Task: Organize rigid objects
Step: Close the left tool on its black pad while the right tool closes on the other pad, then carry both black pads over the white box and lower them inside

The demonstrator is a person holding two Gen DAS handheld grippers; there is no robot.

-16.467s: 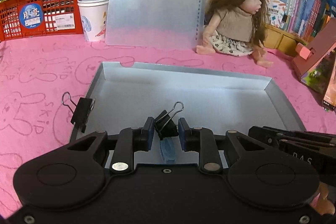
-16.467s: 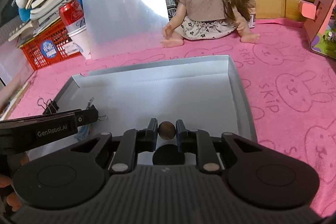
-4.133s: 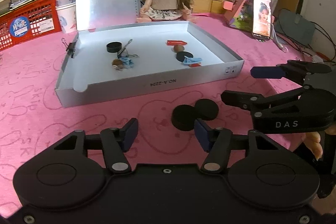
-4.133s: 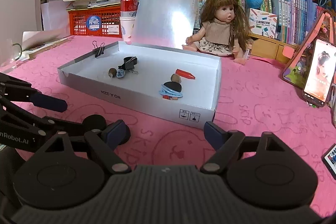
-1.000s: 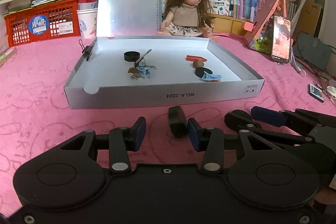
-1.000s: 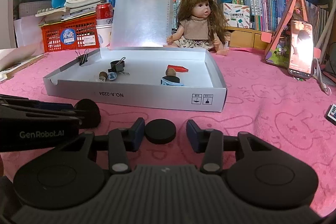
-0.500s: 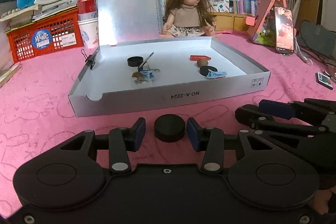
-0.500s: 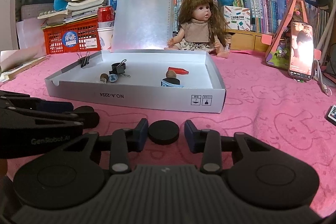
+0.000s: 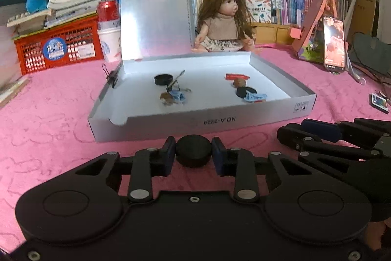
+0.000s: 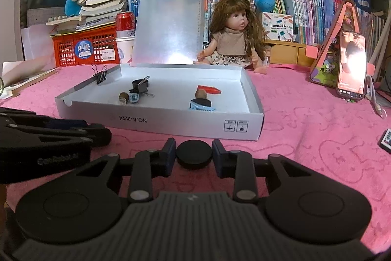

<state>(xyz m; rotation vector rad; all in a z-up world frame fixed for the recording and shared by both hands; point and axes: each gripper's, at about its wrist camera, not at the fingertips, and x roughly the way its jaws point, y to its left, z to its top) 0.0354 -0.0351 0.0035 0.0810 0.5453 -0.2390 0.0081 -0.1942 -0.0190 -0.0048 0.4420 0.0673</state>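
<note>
Fingers of the person show only as a sliver at the bottom right edge of the left wrist view; nothing more of either hand or arm can be seen. The lower part of each black disc is hidden behind the claw that frames it, so whether the discs sit on the pink cloth of the desk (image 10: 305,129) or hang just above it cannot be told.

The left claw (image 9: 193,155) points forward and slightly down toward the white box (image 9: 200,120); its jaws have just been closing, and the blue pads (image 9: 169,151) now press both sides of a black disc (image 9: 193,151). The right claw (image 10: 194,155) is posed the same way, just beside the left one, its jaws also just closing onto a second black disc (image 10: 194,154), with the pads touching or all but touching its sides.

Inside the box, small things lie in two clusters: another black disc (image 9: 163,79), a binder clip (image 10: 140,85), a brown nut (image 10: 201,92), a red piece (image 10: 209,89) and blue clips (image 9: 255,97). A doll (image 10: 235,40) sits behind the box, beside an upright clipboard (image 10: 168,26).
</note>
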